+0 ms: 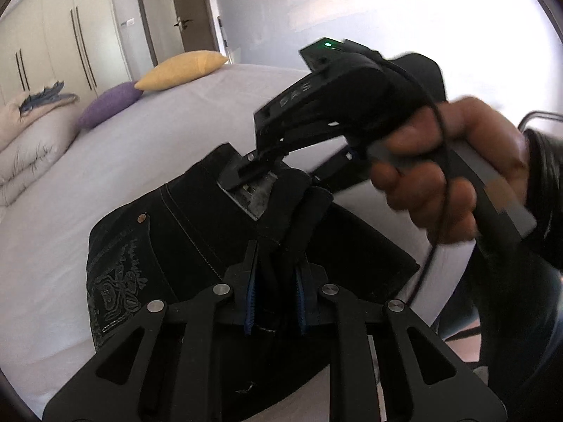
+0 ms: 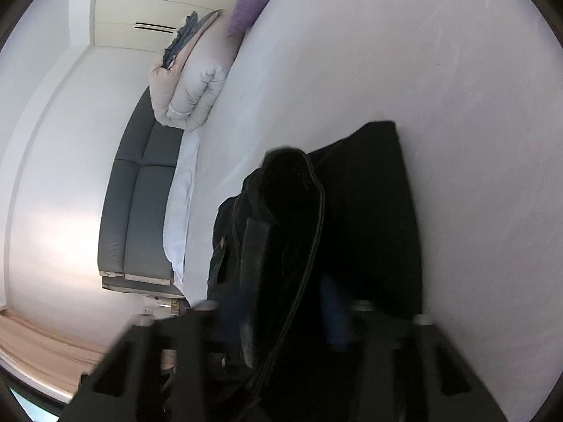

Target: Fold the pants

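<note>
Black pants point(image 1: 183, 218) with a stitched pocket design lie bunched on the pale bed sheet point(image 1: 105, 176). At the bottom of the left wrist view, my left gripper point(image 1: 275, 292) is shut on a fold of the black cloth, its blue pads point(image 1: 250, 299) pressing on both sides. A hand point(image 1: 440, 183) holds my right gripper point(image 1: 246, 176), which bites the waistband by a grey inner label. In the blurred right wrist view the pants point(image 2: 369, 193) rise as a thick fold that fills my right gripper point(image 2: 288, 309). One blue pad point(image 2: 334, 316) shows beside the cloth.
A yellow pillow point(image 1: 183, 70), a purple pillow point(image 1: 109, 103) and a rolled duvet point(image 1: 31, 140) lie along the bed's far side. Wardrobe doors point(image 1: 52, 35) and a room door point(image 1: 169, 17) stand behind. A grey padded headboard point(image 2: 140, 193) borders the bed.
</note>
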Tool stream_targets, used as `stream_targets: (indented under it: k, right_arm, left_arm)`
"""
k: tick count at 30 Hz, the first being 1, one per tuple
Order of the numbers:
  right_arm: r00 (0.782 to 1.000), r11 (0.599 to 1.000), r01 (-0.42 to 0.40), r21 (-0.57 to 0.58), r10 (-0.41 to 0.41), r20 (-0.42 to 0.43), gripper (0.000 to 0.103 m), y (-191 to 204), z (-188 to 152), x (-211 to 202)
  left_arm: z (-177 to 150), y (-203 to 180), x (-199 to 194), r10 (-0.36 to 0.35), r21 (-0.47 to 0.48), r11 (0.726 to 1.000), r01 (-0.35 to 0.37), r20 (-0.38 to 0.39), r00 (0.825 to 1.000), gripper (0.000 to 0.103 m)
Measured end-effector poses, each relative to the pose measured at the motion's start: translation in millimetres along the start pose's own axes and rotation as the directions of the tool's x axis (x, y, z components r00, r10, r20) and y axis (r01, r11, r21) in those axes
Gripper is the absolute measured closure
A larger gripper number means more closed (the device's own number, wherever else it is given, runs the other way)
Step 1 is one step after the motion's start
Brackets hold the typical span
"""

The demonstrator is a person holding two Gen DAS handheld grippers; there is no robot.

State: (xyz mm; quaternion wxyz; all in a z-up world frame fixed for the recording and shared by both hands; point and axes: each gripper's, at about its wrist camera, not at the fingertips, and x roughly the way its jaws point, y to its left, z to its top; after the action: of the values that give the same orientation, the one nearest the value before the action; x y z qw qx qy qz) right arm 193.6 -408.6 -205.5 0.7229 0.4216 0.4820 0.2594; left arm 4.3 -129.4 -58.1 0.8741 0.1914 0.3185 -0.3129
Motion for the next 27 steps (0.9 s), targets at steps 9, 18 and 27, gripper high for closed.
stream_targets:
  k: [9,18,27]
  right_arm:
    - [0.994,0.995,0.069,-0.077,-0.062,0.088,0.089,1,-7,-29]
    - [0.991,0.996,0.069,-0.056,-0.062,0.118,0.089,-8,-5,-23]
    - [0.987,0.997,0.058,-0.059,-0.048,0.154,0.079,-21,-15,-32]
  left_arm:
    - [10,-21,14,-0.050,0.061,0.997,0.048,0.020,0.999,0.087]
    - [15,-39,47,-0.079,0.088,0.993,0.081,-0.019,0.997,0.087]
    - [10,-13,62,-0.188,-0.048,0.981,0.186,-0.035,0.982,0.071]
